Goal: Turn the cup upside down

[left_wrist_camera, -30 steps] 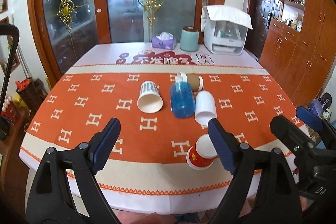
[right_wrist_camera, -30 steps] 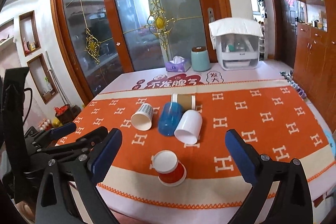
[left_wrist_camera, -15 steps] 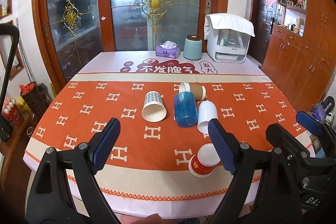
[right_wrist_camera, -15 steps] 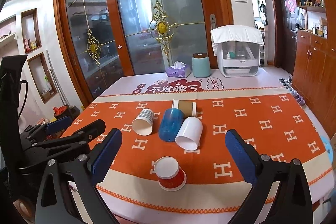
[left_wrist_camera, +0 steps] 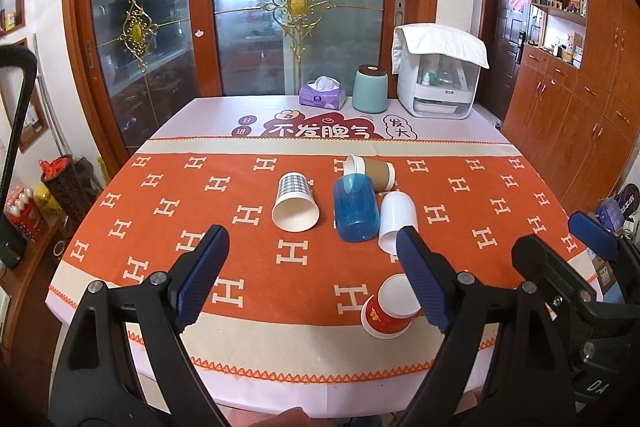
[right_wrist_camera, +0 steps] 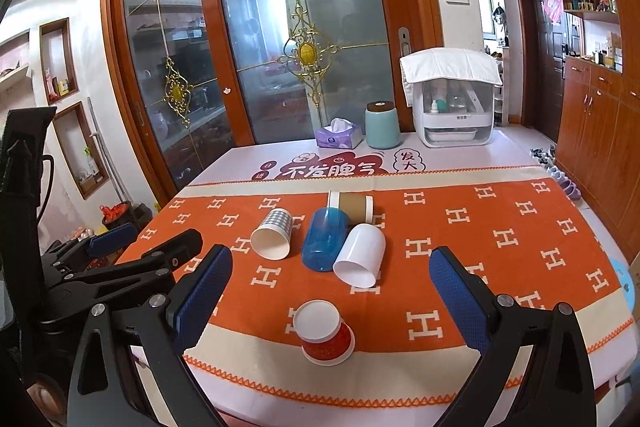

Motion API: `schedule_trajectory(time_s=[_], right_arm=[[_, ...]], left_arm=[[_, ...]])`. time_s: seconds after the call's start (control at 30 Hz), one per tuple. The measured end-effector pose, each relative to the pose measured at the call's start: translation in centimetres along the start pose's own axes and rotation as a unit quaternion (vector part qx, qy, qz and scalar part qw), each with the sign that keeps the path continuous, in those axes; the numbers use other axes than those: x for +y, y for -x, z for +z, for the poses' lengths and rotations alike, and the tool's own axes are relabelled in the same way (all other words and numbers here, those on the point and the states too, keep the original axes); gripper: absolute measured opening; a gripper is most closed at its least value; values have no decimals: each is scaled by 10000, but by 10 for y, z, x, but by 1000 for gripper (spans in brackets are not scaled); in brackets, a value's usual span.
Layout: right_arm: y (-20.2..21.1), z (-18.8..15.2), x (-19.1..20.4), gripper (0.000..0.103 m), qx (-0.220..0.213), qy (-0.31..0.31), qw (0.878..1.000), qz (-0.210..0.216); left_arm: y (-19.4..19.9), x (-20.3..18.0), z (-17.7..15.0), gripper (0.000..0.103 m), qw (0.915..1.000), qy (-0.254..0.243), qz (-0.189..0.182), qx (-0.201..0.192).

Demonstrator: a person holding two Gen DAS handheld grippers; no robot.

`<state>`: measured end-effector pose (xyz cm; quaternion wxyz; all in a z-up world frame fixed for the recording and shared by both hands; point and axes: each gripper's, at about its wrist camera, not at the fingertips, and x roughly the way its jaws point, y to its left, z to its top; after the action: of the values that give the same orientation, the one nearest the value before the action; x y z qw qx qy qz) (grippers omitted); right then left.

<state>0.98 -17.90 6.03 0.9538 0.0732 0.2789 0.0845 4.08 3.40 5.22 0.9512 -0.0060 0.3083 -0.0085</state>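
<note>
Lying across the orange-patterned counter [left_wrist_camera: 120,227] are five cups: four on their sides mid-frame, namely a checked paper cup [left_wrist_camera: 295,205], a blue plastic cup [left_wrist_camera: 355,207], a white cup [left_wrist_camera: 396,221] and a brown-sleeved paper cup [left_wrist_camera: 370,173]. One red paper cup [right_wrist_camera: 325,331] stands upside down, lower centre, near the front edge. At the upper centre are one tissue box [left_wrist_camera: 323,95], one teal canister [left_wrist_camera: 370,89] and one white appliance [left_wrist_camera: 440,83]. Both the left gripper [left_wrist_camera: 312,273] and the right gripper [right_wrist_camera: 330,291] hang spread wide, grasping nothing.
</note>
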Motion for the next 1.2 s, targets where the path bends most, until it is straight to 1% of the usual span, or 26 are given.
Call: schedule_trajectory(time_s=[1.2], right_arm=[[-3, -4, 6, 100, 36, 11, 10000, 9]], left_arm=[[-7, 8, -5, 84, 10000, 34, 50, 6]])
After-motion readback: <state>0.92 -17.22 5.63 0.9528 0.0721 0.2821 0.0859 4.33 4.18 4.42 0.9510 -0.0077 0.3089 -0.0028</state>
